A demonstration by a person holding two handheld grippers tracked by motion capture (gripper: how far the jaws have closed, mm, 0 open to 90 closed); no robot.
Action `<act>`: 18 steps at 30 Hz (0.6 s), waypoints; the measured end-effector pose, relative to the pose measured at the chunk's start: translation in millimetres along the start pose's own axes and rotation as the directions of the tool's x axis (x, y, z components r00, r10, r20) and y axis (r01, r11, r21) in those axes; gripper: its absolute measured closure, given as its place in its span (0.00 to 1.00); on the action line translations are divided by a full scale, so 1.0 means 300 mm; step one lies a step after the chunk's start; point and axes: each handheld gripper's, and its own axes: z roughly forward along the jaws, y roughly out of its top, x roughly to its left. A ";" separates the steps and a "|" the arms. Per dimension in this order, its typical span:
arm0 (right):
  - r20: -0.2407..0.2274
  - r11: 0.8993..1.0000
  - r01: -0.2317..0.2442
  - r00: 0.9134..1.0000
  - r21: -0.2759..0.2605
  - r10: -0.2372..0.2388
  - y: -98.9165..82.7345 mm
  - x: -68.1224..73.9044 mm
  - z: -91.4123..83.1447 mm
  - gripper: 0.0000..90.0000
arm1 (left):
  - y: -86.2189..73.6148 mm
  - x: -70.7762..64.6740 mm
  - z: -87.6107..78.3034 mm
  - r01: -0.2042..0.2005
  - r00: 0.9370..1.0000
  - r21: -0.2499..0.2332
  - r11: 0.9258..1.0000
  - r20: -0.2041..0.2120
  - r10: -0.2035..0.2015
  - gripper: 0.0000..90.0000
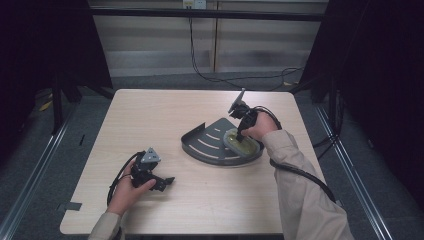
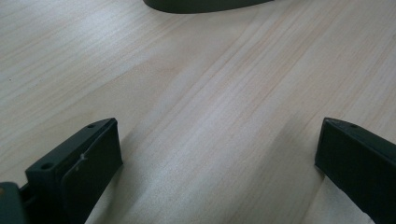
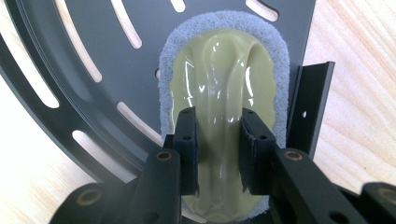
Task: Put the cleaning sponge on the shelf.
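Note:
A scrubbing pad [image 1: 239, 143] with a glossy olive-green handle and a grey fibre underside [image 3: 224, 65] lies flat in a dark grey slotted corner rack [image 1: 207, 142] right of the table's middle. My right gripper [image 3: 218, 149] points down at it, jaws closed on either side of the handle's raised ridge; in the high view it [image 1: 241, 132] stands over the rack's right part. My left gripper [image 1: 167, 182] rests low near the front left, jaws wide apart over bare wood [image 2: 219, 154], nothing between them. The rack's edge [image 2: 205, 4] lies ahead of it.
The light wooden table [image 1: 150, 115] has rounded corners and open surface at left and front. A black cable [image 1: 300, 172] trails from the right gripper along the sleeve. Cables [image 1: 240, 77] lie on the floor behind the table; dark frame posts [image 1: 57, 102] stand at both sides.

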 end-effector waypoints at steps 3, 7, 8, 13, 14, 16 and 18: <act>-0.001 1.000 -0.002 1.000 -0.006 0.002 -0.002 -0.001 0.002 0.79 | 0.000 0.000 0.000 -0.001 1.000 0.000 1.000 0.000 0.001 0.00; -0.004 1.000 -0.008 1.000 -0.007 0.008 -0.004 -0.004 0.002 0.79 | 0.000 0.001 0.001 -0.003 1.000 -0.004 1.000 0.001 0.003 0.00; -0.003 1.000 -0.011 1.000 -0.006 0.011 -0.004 -0.004 0.002 0.79 | 0.000 0.001 0.000 -0.004 1.000 -0.002 1.000 -0.005 0.004 0.00; -0.005 1.000 -0.024 1.000 -0.013 0.024 -0.006 -0.007 0.005 0.79 | 0.000 0.001 0.000 -0.004 1.000 -0.003 1.000 -0.001 0.004 0.00; -0.006 0.999 -0.031 1.000 -0.014 0.031 -0.006 -0.007 0.005 0.79 | 0.000 0.000 0.000 -0.001 1.000 -0.001 1.000 0.000 0.001 0.00; -0.005 0.999 -0.038 0.999 -0.013 0.038 -0.007 -0.008 0.004 0.79 | 0.000 0.000 0.000 -0.001 1.000 -0.001 1.000 0.000 0.001 0.00; -0.006 0.999 -0.048 0.999 -0.016 0.048 -0.009 -0.010 0.003 0.79 | 0.000 0.001 0.000 -0.006 1.000 -0.003 1.000 -0.006 0.006 0.00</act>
